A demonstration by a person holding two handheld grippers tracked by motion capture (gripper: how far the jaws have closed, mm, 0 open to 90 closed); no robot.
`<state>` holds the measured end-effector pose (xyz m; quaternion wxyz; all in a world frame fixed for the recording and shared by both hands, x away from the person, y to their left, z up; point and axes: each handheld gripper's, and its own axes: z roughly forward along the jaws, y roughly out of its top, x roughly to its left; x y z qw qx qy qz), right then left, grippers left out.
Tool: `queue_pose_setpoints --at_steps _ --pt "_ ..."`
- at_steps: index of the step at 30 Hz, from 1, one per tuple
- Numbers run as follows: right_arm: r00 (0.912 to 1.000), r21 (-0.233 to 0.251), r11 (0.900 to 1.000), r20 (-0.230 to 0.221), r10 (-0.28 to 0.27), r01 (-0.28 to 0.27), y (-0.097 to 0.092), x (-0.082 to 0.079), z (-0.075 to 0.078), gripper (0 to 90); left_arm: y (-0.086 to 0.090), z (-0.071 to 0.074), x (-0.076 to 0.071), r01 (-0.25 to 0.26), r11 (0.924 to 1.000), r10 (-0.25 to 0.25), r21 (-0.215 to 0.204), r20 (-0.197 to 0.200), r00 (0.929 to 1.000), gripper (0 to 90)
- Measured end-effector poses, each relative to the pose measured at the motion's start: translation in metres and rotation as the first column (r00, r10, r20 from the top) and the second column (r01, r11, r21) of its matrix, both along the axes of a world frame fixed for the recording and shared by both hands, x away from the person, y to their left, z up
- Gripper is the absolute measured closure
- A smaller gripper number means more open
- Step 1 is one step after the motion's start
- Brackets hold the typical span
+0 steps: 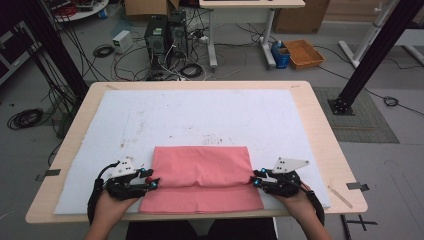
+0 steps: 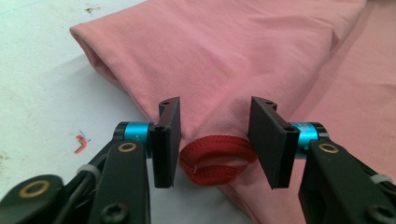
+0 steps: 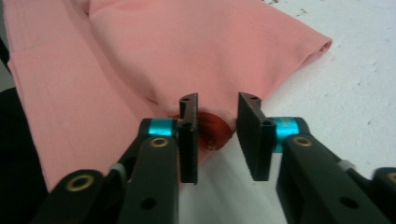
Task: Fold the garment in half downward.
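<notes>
High view puts the folded pink knit cloth (image 1: 201,179) at the white mat's (image 1: 195,115) near edge, mid-fold I'd say; your left gripper (image 1: 155,182) and right gripper (image 1: 254,182) gape, holding nothing, so next pinch each red-hemmed corner (image 2: 215,160).

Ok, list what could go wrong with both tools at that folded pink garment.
1. Both tools are open: the left tool straddles the red cuff, the right tool sits beside its own. Closing now may catch only the cuff, or several layers.
2. The pink garment has its near edge by the table's front edge; a pull toward the person could likely drag it off.
3. Uneven lifting may undo the fold.
</notes>
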<state>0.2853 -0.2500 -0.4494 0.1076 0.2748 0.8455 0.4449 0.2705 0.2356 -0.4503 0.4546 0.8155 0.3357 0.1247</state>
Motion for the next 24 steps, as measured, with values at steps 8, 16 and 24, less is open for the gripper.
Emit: queue_pose_setpoints --at_steps 8,16,24 --pt "0.9996 -0.026 0.9996 0.025 0.015 -0.015 0.002 -0.004 0.0 84.9 0.001 0.0 -0.003 0.009 0.9999 -0.009 0.015 -0.009 0.9999 80.6" --pt "0.9983 0.014 0.9999 0.058 0.0 0.0 -0.003 -0.009 0.007 85.7 0.009 0.007 -0.008 0.035 0.9979 -0.034 -0.056 0.016 0.9993 85.1" --pt "0.9968 0.032 0.9995 0.079 -0.006 0.004 -0.01 -0.031 0.011 85.9 0.02 0.011 -0.027 0.096 0.9882 -0.091 -0.119 0.04 0.995 85.1"
